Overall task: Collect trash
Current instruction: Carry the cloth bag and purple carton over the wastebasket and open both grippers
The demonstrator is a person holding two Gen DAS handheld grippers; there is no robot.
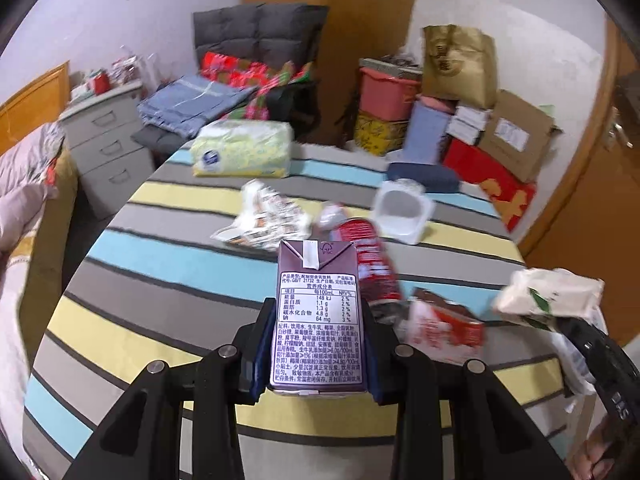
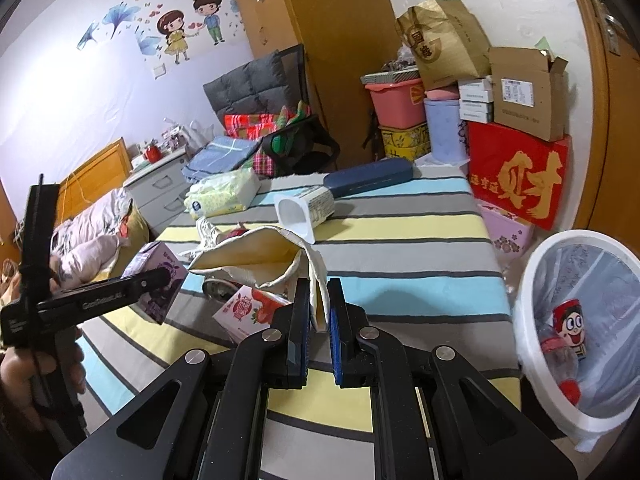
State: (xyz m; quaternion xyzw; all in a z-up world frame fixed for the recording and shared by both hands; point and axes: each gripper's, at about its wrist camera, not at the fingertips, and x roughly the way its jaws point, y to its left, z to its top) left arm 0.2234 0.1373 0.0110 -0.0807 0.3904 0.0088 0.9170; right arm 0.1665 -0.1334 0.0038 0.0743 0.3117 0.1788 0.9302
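Observation:
My left gripper (image 1: 320,344) is shut on a purple drink carton (image 1: 318,312), held upright above the striped tablecloth (image 1: 168,264); in the right wrist view the same carton (image 2: 154,264) shows at the left. A limp cream paper wrapper (image 2: 256,256) hangs from my right gripper (image 2: 319,308), which is shut on its edge. On the cloth lie a red can (image 1: 372,256), a crumpled printed wrapper (image 1: 264,216), a white plastic cup (image 1: 400,212) on its side and a strawberry carton (image 2: 252,308). A white lined bin (image 2: 576,320) stands at the right below the table edge, with a bottle inside.
A tissue pack (image 1: 244,148) and a dark blue case (image 2: 368,178) lie at the table's far side. Stacked boxes, a red gift box (image 2: 520,172) and a pink tub fill the far right corner. Grey drawers (image 1: 104,144) and a bed stand to the left.

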